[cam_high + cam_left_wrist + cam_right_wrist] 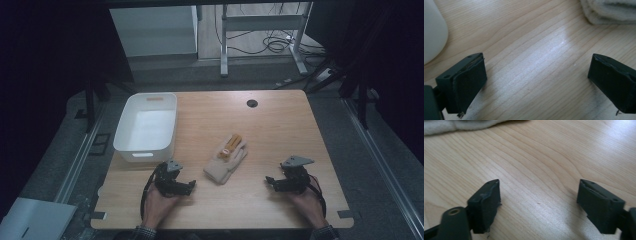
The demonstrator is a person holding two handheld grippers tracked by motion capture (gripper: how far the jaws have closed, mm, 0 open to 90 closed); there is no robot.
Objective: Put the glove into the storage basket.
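Glove (226,161) mid-worktop (280,125), yellow item (231,145) on top — between left tool (191,186) and right tool (268,180), touching neither. Both tools wide open, holding nothing. White bin (146,127) far-left.

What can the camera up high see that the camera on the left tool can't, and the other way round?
The high view takes in the whole white bin, both hands, the right tool, and an orange-and-yellow item lying on the cream cloth. The left tool view gives a close look between the left tool's open jaws, at bare wood grain. Both show the wooden table, the cloth, and the bin.
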